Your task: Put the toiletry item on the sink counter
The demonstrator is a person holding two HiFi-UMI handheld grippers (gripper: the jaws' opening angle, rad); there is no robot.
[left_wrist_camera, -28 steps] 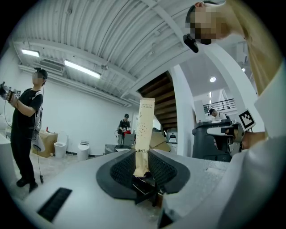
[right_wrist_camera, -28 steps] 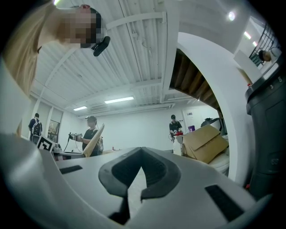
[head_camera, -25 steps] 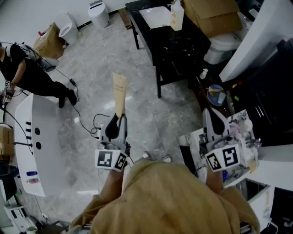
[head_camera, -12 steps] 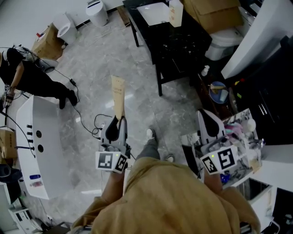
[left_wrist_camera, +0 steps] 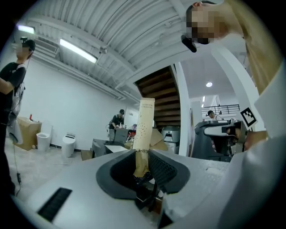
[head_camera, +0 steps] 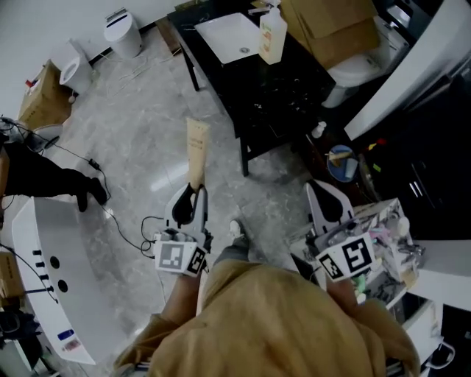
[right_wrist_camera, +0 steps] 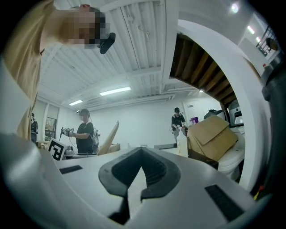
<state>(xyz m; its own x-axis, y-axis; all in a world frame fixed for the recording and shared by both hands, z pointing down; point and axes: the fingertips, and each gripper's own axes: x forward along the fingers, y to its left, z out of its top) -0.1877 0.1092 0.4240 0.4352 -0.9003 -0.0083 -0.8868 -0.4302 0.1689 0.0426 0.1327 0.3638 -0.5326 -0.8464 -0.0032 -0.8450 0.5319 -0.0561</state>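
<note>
A tall beige toiletry tube stands upright in my left gripper, which is shut on its lower end. In the left gripper view the tube rises from between the jaws of the left gripper. The black sink counter with a white basin and a pale soap bottle lies ahead to the right, apart from both grippers. My right gripper is held over the floor by the counter's near end, shut and empty. In its own view the right gripper has its jaws closed together.
A cardboard box sits at the counter's right end, with a toilet behind it. A cluttered cart is at my right. A white bathtub, a person in black and a floor cable are at left.
I have walked toward the sink counter, which now fills more of the upper view. The left gripper still holds the tube upright. The right gripper stays shut.
</note>
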